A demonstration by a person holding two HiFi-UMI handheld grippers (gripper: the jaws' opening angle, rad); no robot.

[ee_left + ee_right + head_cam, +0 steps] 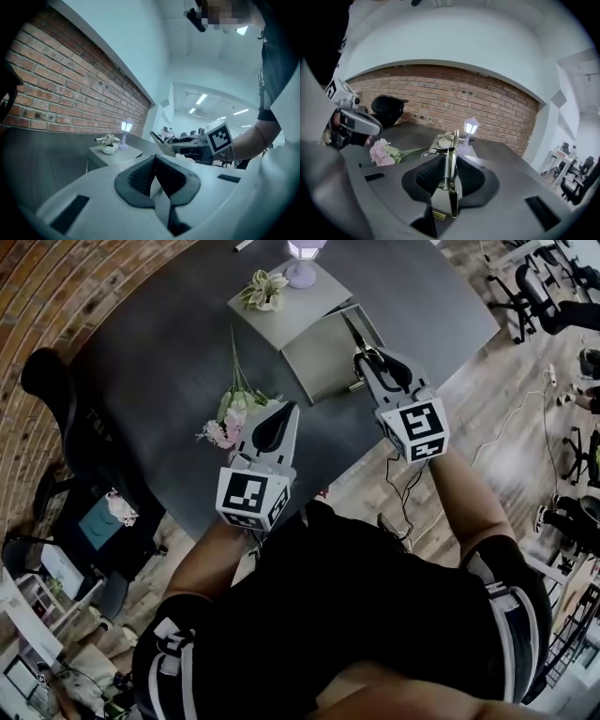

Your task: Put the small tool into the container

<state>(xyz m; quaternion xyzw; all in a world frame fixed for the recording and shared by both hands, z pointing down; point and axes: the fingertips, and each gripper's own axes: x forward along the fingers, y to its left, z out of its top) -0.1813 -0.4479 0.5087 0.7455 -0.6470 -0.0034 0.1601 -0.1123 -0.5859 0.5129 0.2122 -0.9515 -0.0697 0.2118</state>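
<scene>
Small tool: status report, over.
Right gripper shut on small tool, above grey container. Left gripper shut, empty. Pink flowers lie aside, nothing blocking.

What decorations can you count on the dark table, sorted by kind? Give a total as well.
Pink flower bunch: 1
Potted plant: 1
Lantern lamp: 1
Total: 3
</scene>
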